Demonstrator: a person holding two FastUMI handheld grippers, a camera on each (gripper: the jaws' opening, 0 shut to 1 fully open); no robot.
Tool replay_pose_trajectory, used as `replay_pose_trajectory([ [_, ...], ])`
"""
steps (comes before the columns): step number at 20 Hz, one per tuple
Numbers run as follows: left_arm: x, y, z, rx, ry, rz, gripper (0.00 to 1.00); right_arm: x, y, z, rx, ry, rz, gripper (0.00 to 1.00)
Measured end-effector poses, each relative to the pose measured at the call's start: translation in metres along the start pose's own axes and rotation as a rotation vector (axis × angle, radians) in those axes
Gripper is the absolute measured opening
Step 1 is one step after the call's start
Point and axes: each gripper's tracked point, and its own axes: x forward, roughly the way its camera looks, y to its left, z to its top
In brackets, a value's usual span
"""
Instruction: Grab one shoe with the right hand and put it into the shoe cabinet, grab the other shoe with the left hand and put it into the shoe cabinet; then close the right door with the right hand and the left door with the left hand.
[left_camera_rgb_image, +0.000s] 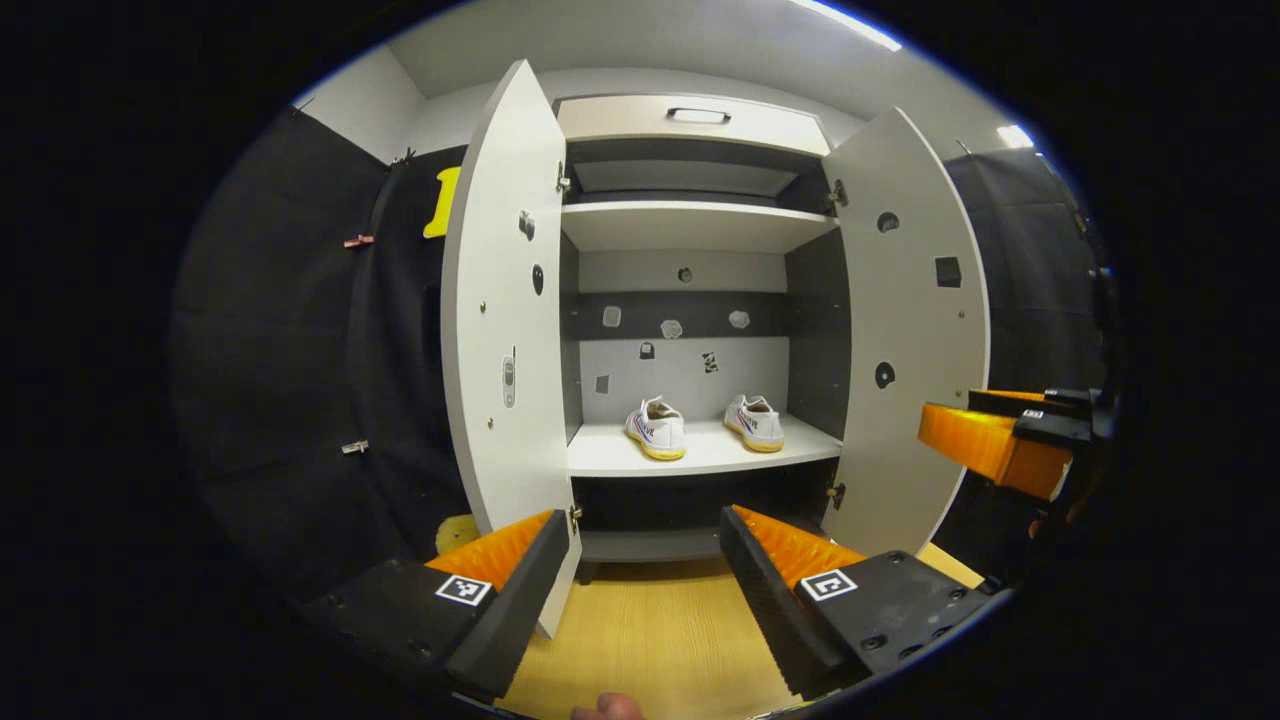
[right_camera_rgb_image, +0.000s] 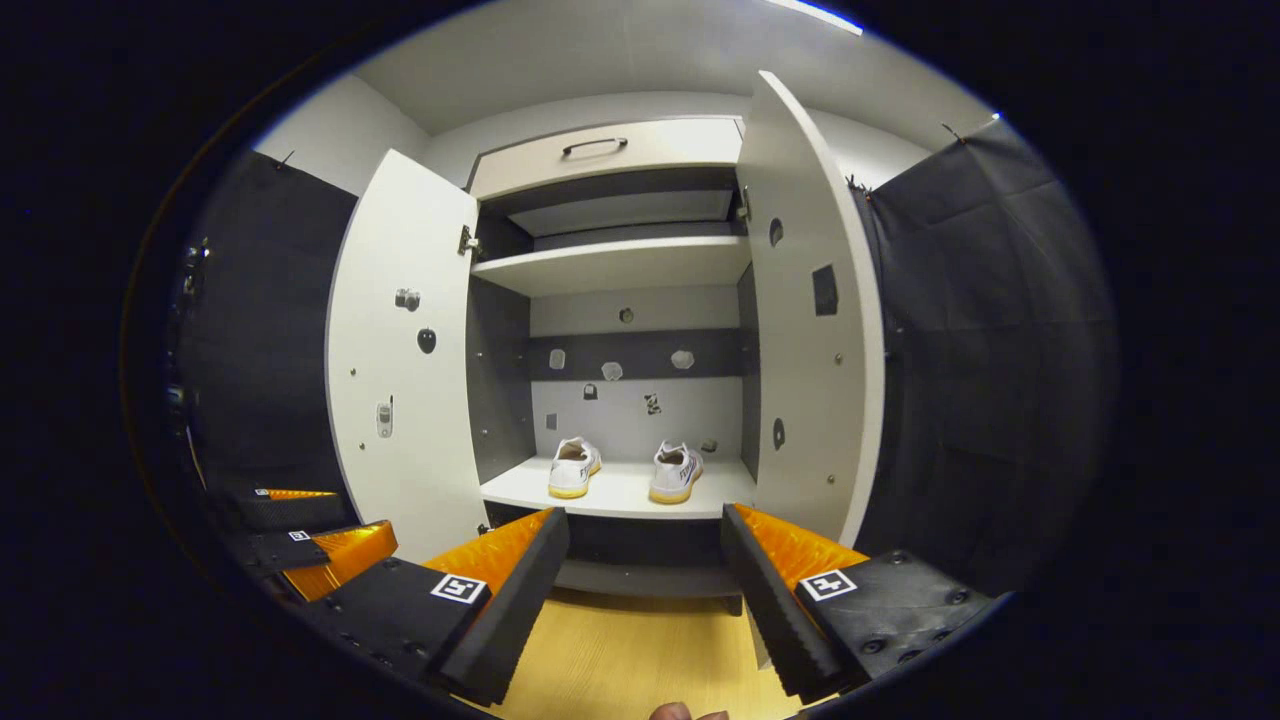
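Seen from the left gripper view, going left to right: left door (left_camera_rgb_image: 510, 330) swung wide open, flat and pale, dotted with small fittings and a hinge near the top; then the open shoe cabinet (left_camera_rgb_image: 690, 225) with grey back panel and dark side walls; then right door (left_camera_rgb_image: 910, 340), also wide open. On the lower white shelf (left_camera_rgb_image: 610, 455), left shoe (left_camera_rgb_image: 657, 428) and right shoe (left_camera_rgb_image: 755, 422), both white with yellowish soles, heels toward the camera, set apart from each other. Above, a second shelf and a drawer front with a dark slot handle (left_camera_rgb_image: 698, 115). Left gripper (left_camera_rgb_image: 645, 560) low in front, ridged fingers spread wide, nothing between them, well short of the cabinet. At far right, right gripper (left_camera_rgb_image: 1005, 445) seen side-on beside the right door's edge. Light wood-grain floor (left_camera_rgb_image: 650, 630) below.

From the right gripper view, same cabinet from farther right: left door (right_camera_rgb_image: 405, 350) showing its broad inner face, right door (right_camera_rgb_image: 810, 320) turned nearly edge-on. Shoes on the same shelf (right_camera_rgb_image: 620, 490), left shoe (right_camera_rgb_image: 574, 468) and right shoe (right_camera_rgb_image: 676, 472). Right gripper (right_camera_rgb_image: 645, 565) with fingers spread apart, holding nothing. At lower left, left gripper (right_camera_rgb_image: 300, 530) partly in shadow; spread there cannot be told. Black cloth wall (right_camera_rgb_image: 1000, 350) hanging in loose folds on the right, clipped at the top. Fingertip of a hand (right_camera_rgb_image: 685, 712) at the bottom edge.
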Motion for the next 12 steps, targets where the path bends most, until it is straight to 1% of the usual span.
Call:
replay_pose_trajectory([
  [4,-0.003,-0.016,0.004,-0.014,-0.013,-0.025,0.96,-0.017,-0.037,0.002,0.029,0.006,-0.047,0.98],
  [5,-0.002,-0.019,0.005,-0.014,-0.016,-0.028,0.96,-0.019,-0.043,-0.001,0.035,0.013,-0.055,1.00],
  [6,-0.002,-0.024,0.007,-0.013,-0.022,-0.033,0.96,-0.022,-0.052,-0.003,0.029,0.016,-0.071,0.98],
  [7,-0.002,-0.027,0.007,-0.014,-0.025,-0.033,0.96,-0.025,-0.057,-0.005,0.026,0.019,-0.081,0.98],
  [10,-0.002,-0.035,0.006,-0.037,-0.012,-0.044,0.96,-0.028,-0.058,-0.005,0.029,0.023,-0.075,0.99],
  [12,-0.004,-0.033,0.005,-0.038,-0.008,-0.035,0.96,-0.028,-0.053,-0.005,0.021,0.024,-0.059,0.98],
])
